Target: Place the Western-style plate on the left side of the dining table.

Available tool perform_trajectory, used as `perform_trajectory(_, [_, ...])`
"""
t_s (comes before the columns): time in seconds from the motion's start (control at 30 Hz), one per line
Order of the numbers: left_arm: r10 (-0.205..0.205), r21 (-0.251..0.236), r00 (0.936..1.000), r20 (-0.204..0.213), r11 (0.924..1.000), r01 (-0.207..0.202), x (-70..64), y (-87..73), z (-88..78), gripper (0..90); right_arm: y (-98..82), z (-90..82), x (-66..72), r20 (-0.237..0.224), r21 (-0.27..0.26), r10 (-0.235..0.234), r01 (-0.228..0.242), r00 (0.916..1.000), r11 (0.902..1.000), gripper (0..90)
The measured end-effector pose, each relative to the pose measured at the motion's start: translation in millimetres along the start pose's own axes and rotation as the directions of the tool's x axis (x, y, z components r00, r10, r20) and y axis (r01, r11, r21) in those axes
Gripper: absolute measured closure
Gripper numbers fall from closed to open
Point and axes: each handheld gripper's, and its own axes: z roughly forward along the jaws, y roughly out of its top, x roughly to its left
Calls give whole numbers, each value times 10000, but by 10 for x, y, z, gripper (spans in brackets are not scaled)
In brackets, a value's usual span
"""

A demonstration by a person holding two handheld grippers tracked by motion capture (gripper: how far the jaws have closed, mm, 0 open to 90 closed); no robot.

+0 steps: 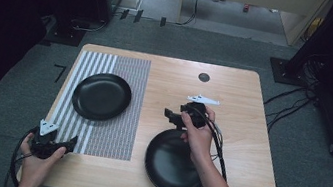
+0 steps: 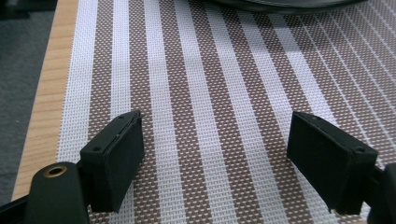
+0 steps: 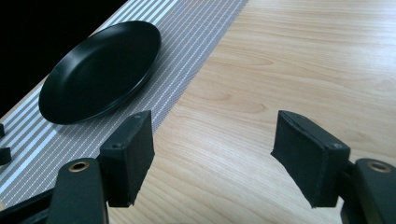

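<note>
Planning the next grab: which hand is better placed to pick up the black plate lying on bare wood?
Probably right. The right gripper hovers open just beyond that plate, while the left gripper sits open over the striped placemat, nearer the other plate.

Wooden table [image 1: 250,96] bears a striped mat [image 1: 120,116] and a black plate [image 1: 170,167]

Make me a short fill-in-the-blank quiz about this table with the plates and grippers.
1. The far plate lies on a ___ placemat.
2. The near plate lies on bare ___.
3. The left gripper has its jaws ___, nothing between them.
4. Both plates are coloured ___.

Missing words: striped; wood; open; black
</note>
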Motion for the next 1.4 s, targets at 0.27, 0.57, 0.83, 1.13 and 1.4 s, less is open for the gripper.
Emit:
perform_trajectory(0.27, [-8, -377, 10000, -83, 9993, 5, -22, -47, 13, 165, -142, -202, -115, 101, -3, 166, -166, 9998, 9999, 285])
perform_trajectory(0.57, [11, -470, 10000, -67, 9989, -14, -31, -60, 22, 141, -294, -415, -251, 217, -159, 452, -449, 9987, 9989, 285])
perform_trajectory(0.83, [10, -458, 10000, -65, 9989, -13, -31, -60, 20, 141, -401, -592, -361, 426, -310, 583, -570, 9974, 9979, 285])
perform_trajectory(1.13, [-10, -478, 10000, -63, 9989, 7, -32, -60, 21, 141, -513, -799, -536, 732, -518, 747, -710, 9945, 9961, 285])
perform_trajectory(1.4, [5, -467, 10000, -64, 9989, -8, -31, -60, 21, 142, -616, -994, -710, 955, -669, 964, -903, 9907, 9937, 286])
